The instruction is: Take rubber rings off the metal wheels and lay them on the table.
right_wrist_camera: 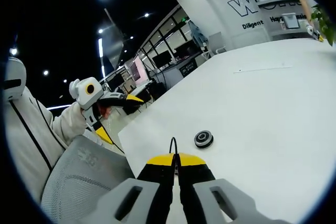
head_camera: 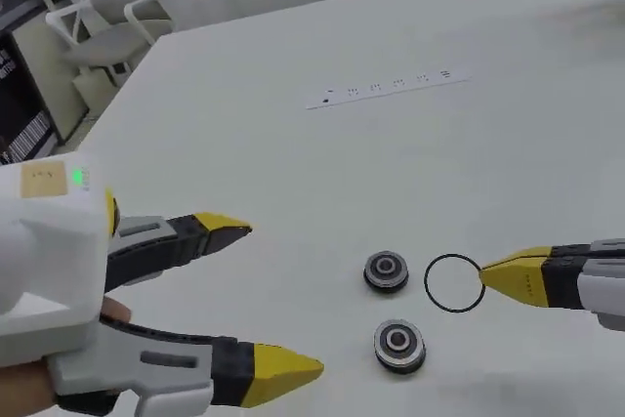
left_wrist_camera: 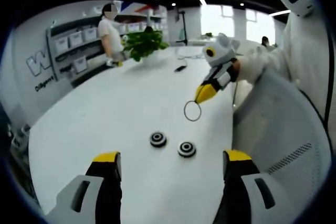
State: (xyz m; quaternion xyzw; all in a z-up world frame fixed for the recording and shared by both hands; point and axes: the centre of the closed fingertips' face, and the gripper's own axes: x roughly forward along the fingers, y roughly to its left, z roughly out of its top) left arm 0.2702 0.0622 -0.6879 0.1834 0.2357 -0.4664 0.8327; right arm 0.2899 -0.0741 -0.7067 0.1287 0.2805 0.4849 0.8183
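White table (head_camera: 293,144) lies bare from the far metal wheel (head_camera: 386,271) out to a flat marked strip (head_camera: 386,90). Just right of that wheel, a rubber ring (head_camera: 427,282) pinched in the right gripper (head_camera: 485,278) bars the way; a second wheel (head_camera: 397,343) crowds its near side. Left of it, open tabletop reaches the wide-spread left gripper (head_camera: 285,300).

Thin black ring (head_camera: 453,283) pinched at its edge.
We see two metal wheels flat beside it: far wheel (head_camera: 386,271), near wheel (head_camera: 398,344).

At bottom centre the right tongs (right_wrist_camera: 177,157), jaws together, pinch a thin black rubber ring (right_wrist_camera: 173,144) (seen edge-on); just right of it a metal wheel (right_wrist_camera: 203,139) lies on the white desk (right_wrist_camera: 262,103).
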